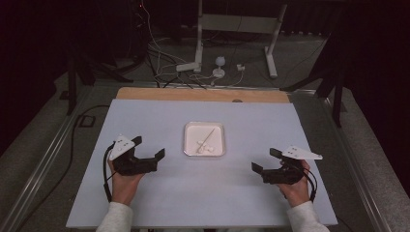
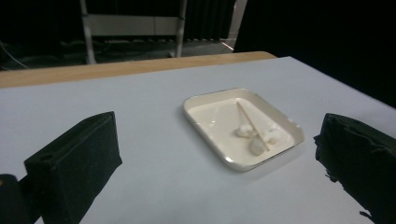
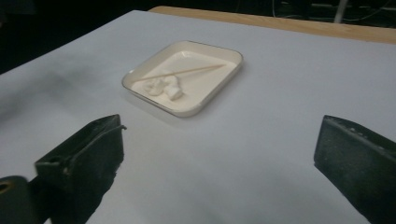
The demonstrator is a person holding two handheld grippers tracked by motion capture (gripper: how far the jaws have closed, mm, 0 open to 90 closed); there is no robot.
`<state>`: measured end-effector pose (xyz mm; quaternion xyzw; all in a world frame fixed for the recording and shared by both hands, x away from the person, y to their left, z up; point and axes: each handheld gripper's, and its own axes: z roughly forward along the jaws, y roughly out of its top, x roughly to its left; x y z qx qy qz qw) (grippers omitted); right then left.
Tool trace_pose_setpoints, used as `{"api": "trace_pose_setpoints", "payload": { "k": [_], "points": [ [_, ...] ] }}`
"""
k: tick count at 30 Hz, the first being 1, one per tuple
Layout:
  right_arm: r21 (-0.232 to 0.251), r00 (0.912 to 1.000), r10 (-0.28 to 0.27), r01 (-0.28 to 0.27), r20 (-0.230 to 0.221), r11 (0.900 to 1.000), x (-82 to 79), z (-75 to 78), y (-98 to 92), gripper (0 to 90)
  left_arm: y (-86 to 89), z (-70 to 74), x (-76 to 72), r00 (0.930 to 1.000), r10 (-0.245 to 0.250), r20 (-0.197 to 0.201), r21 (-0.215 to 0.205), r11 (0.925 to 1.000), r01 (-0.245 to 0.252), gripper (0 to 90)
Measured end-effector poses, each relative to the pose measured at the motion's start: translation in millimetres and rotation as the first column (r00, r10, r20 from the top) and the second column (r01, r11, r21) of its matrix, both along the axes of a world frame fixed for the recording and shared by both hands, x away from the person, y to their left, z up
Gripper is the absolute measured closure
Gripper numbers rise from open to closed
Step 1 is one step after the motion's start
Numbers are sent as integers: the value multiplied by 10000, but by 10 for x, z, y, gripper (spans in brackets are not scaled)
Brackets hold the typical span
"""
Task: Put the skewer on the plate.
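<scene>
Up top you can see both hands: left hand-held gripper (image 1: pixel 148 148) and right hand-held gripper (image 1: pixel 263 160), jaws wide open, nothing held. Close views show one tray (image 2: pixel 198 104) mid-table (image 1: pixel 145 193) with one stick (image 2: pixel 252 125) across three white lumps (image 2: pixel 256 146).

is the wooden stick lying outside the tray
No, the wooden stick lies inside the tray, resting across the white lumps.
</scene>
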<state>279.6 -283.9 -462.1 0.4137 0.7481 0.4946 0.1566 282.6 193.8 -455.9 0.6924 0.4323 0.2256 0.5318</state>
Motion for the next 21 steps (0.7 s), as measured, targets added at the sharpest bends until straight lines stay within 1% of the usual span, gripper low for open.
{"api": "trace_pose_setpoints", "payload": {
  "k": [3, 6, 8, 10, 17, 21],
  "points": [
    [-111, 9998, -125, 127, 178, 9999, -36, -29, -57, 14, 75, -39, -81, 9998, 59, 175, 58, 10000, -60, 6],
    [-135, 9993, -144, 149, 348, 9998, -73, -41, -108, 5, 153, -70, -161, 9994, 189, 305, -48, 9998, -188, 6],
    [-101, 9989, -154, 158, 454, 9998, -95, -44, -140, 5, 201, -84, -210, 9988, 294, 400, -43, 9996, -293, 6],
    [-37, 9981, -209, 212, 581, 9998, -110, -51, -167, 5, 242, -91, -247, 9981, 416, 446, -142, 9991, -410, 6],
    [42, 9956, -435, 433, 835, 9991, -139, -59, -230, 5, 306, -115, -294, 9968, 541, 582, -51, 9985, -539, 6],
    [63, 9943, -572, 569, 898, 9984, -143, -73, -273, 5, 352, -122, -310, 9960, 629, 636, -55, 9980, -626, 6]
  ]
}}
